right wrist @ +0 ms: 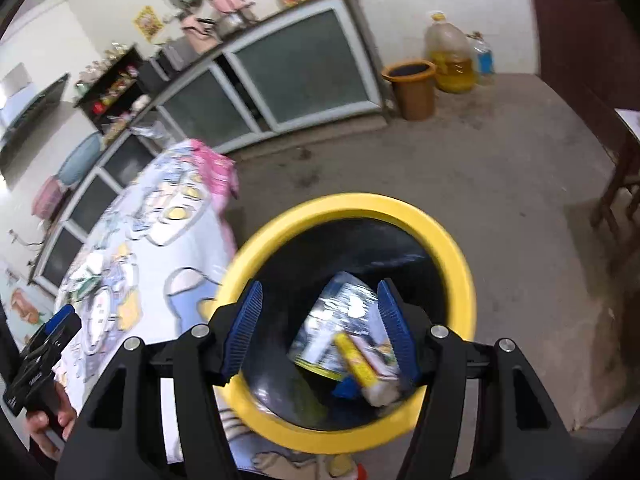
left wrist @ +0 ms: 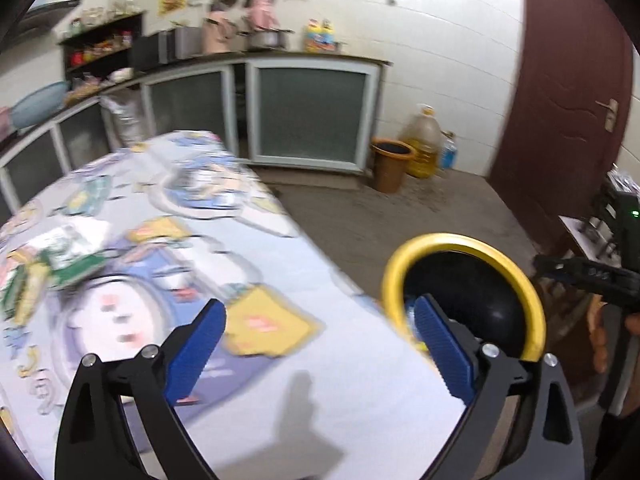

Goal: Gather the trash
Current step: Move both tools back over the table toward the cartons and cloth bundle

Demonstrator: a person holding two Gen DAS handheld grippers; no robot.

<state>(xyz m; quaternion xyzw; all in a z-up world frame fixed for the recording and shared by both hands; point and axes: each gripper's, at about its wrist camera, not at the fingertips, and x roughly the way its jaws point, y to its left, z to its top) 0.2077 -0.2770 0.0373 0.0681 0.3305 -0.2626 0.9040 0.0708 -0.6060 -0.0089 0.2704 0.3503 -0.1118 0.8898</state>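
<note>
A black bin with a yellow rim (right wrist: 436, 220) stands on the floor beside the table. Inside it lie a shiny wrapper (right wrist: 340, 312) and a yellow-and-white packet (right wrist: 364, 364). My right gripper (right wrist: 320, 328) is open and empty, right above the bin's mouth. In the left wrist view the bin's rim (left wrist: 452, 240) shows off the table's right edge. My left gripper (left wrist: 320, 320) is open and empty over the table's near right edge. A green-and-white wrapper (left wrist: 60, 252) lies on the cartoon tablecloth (left wrist: 168, 248) at the left.
Kitchen cabinets (left wrist: 308, 116) run along the far wall. An orange bucket (left wrist: 390, 164), an oil jug (left wrist: 424, 140) and a blue bottle (left wrist: 448, 152) stand on the floor by a dark red door (left wrist: 568, 100). A wooden stool (right wrist: 624, 184) is at the right.
</note>
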